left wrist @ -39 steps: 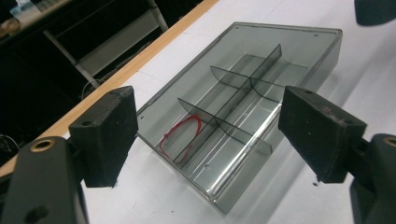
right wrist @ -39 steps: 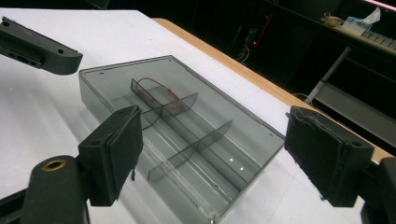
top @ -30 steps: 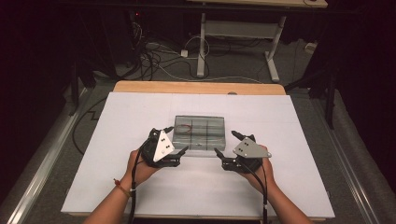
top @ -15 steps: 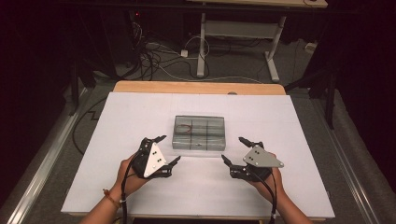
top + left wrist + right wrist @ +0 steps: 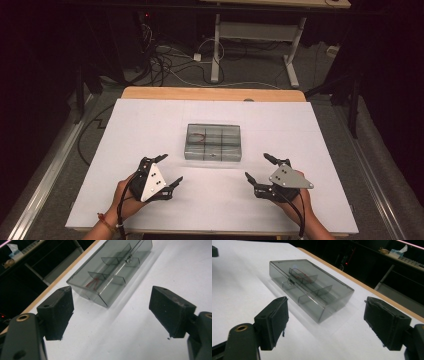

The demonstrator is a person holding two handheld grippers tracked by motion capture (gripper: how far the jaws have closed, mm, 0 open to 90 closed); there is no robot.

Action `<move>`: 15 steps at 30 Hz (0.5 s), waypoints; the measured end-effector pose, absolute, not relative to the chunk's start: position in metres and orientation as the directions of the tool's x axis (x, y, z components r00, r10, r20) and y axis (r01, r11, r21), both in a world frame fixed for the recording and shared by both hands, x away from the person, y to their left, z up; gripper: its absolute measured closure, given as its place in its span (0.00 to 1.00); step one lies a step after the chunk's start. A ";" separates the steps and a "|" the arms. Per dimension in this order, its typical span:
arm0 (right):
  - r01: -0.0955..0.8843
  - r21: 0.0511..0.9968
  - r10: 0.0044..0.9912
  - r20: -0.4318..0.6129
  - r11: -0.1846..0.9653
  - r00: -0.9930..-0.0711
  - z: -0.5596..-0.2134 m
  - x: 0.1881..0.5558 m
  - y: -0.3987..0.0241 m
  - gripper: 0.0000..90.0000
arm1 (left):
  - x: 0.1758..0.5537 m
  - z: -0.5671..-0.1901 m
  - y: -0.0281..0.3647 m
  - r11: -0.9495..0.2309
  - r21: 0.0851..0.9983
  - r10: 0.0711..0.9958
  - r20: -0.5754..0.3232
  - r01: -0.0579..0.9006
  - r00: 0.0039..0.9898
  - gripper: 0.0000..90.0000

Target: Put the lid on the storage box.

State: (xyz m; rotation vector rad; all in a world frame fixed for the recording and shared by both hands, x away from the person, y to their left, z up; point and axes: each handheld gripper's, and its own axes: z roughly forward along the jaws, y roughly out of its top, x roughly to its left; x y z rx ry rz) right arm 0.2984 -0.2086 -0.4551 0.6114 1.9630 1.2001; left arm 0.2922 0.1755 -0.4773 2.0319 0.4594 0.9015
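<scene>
Both our left claw (image 5: 169,170) and right claw (image 5: 260,167) gape wide and empty on the near tabletop (image 5: 125,130), flanking the smoky compartment box (image 5: 213,142) lying just beyond and between them, long axis left-right, about equally near.

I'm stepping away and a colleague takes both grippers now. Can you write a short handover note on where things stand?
Left gripper: open, holding nothing, near-left of the box.
Right gripper: open, holding nothing, near-right of the box.
Clear compartment box: mid-table on the white sheet, lid closed, latch on the near side; a red looped item lies in one far corner compartment.
Done: box sits closed and square; neither gripper touches it.
Left: unclear from here; probably approach the box again.
</scene>
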 end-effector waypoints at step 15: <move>0.069 0.891 0.748 -0.332 0.449 -0.575 -0.474 0.286 -0.235 0.22 | 0.273 -0.500 0.205 -0.619 0.782 0.605 0.417 0.071 0.679 0.21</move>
